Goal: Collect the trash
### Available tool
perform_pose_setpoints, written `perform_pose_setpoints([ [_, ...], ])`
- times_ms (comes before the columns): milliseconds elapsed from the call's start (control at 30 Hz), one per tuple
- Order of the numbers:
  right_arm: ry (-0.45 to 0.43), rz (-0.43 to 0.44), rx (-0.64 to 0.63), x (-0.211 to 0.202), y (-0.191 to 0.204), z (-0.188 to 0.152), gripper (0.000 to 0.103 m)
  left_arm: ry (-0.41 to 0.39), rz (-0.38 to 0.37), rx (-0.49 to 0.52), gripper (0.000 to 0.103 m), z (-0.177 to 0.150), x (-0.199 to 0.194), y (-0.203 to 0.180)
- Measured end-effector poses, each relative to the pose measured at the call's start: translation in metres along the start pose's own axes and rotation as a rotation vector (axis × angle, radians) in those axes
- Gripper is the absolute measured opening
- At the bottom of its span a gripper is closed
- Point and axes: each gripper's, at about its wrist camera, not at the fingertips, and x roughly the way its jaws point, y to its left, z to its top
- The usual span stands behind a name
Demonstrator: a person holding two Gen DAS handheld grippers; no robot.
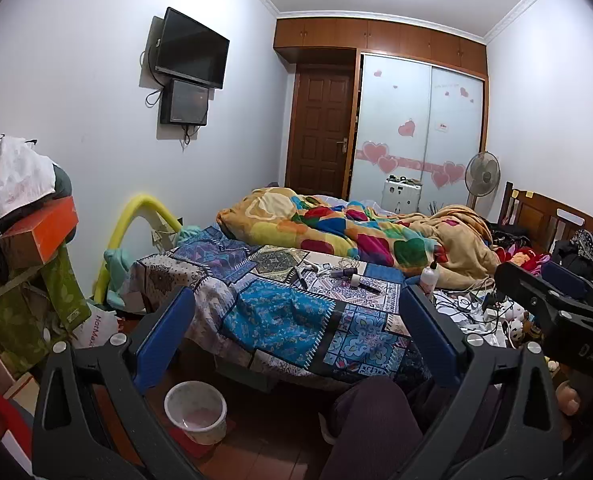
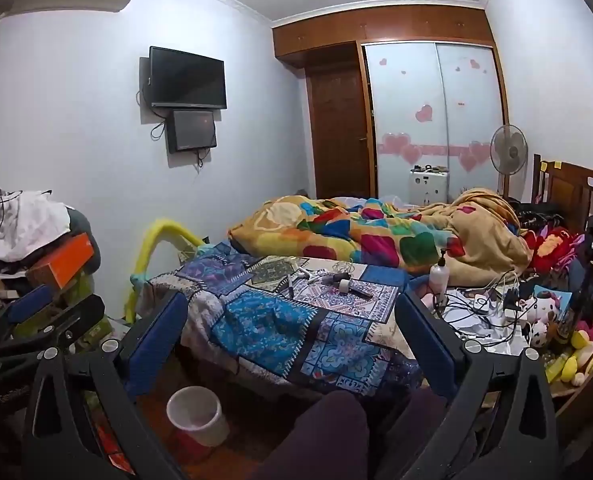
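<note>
A small white bin (image 1: 195,411) stands on the floor by the bed's near corner; it also shows in the right wrist view (image 2: 197,413). Small items lie on the patterned bedspread (image 1: 280,312): a white roll (image 1: 355,280), a dark stick (image 1: 370,287) and cables; the same clutter shows in the right wrist view (image 2: 342,285). My left gripper (image 1: 296,316) is open and empty, held above the bed's foot. My right gripper (image 2: 292,320) is open and empty, beside it; its body shows in the left wrist view (image 1: 556,304).
A white pump bottle (image 2: 439,276), tangled chargers (image 2: 484,308) and plush toys (image 2: 544,312) crowd the bed's right side. A colourful quilt (image 1: 336,228) covers the far bed. Piled boxes and bags (image 1: 28,240) stand at left. My knees (image 1: 376,420) are below.
</note>
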Motion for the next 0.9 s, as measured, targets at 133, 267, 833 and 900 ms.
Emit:
perform_pose_setpoints([
  [133,-0.001,0.000,-0.008,-0.0028,0.0060,0.0003,0.103,0.005,-0.007,-0.005,0.103,-0.0019,0.0000,0.0015],
  [267,-0.001,0.001,-0.010,-0.0021,0.0084,0.0000,0.103,0.007,-0.004,-0.006,0.103,-0.0023,0.0009,0.0020],
  [833,-0.003,0.002,-0.010,-0.0030,0.0077,0.0013,0.103,0.009,-0.004,0.002,0.103,0.0007,0.0022,-0.0013],
  [900,-0.003,0.001,-0.011,-0.0029,0.0085,0.0014,0.103,0.010,-0.004,0.002,0.103,0.0011,0.0023,-0.0013],
])
